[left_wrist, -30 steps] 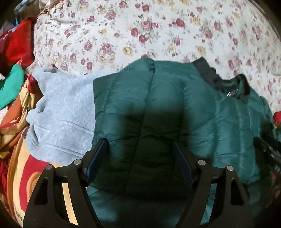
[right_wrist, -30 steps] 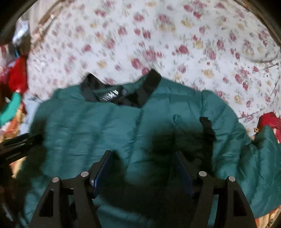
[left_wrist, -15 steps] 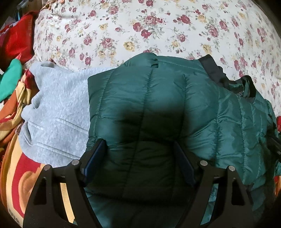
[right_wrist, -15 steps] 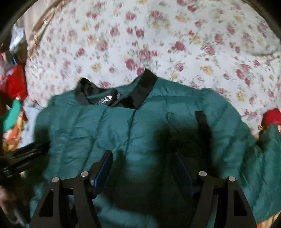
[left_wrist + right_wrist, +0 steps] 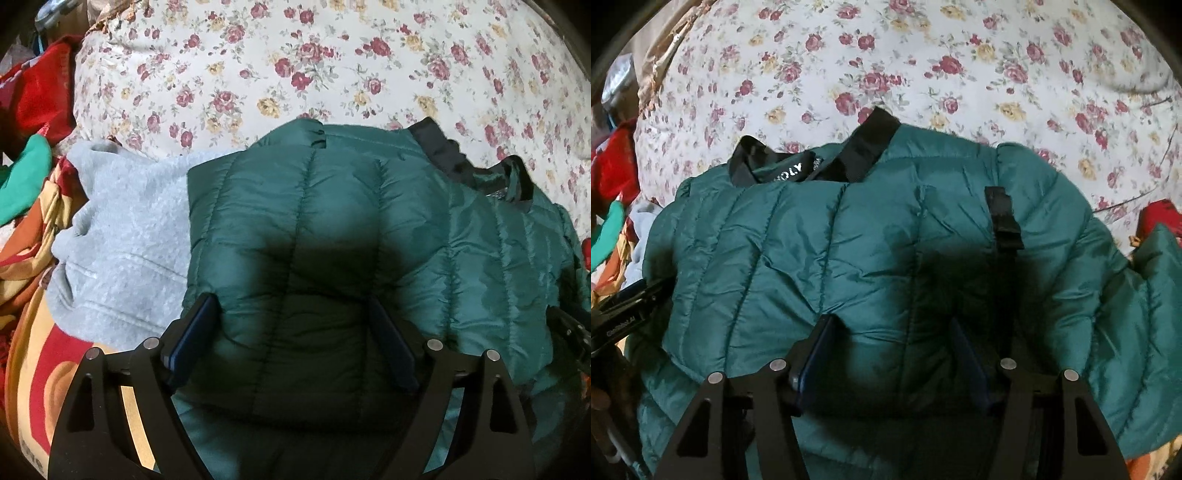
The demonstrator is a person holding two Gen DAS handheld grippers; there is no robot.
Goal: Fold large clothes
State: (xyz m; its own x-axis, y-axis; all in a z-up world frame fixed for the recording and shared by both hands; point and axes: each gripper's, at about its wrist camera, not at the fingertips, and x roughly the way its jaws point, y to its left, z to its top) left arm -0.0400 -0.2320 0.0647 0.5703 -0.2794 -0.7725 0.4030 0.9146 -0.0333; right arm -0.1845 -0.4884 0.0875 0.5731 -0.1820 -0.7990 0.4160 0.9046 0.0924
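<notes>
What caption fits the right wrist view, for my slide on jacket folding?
Right gripper, jaws closing over puffed fabric, on a green quilted jacket spread on a floral bedsheet.

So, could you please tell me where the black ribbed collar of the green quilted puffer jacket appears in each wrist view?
Left wrist view: the black ribbed collar sits upper right, at the far edge of the green quilted puffer jacket.
Right wrist view: the collar sits upper centre-left.
Shared landmark: the rose-patterned floral bedsheet behind the jacket.

left tongs (image 5: 291, 332) opening | right tongs (image 5: 890, 350) closing | both over jacket (image 5: 849, 258)
</notes>
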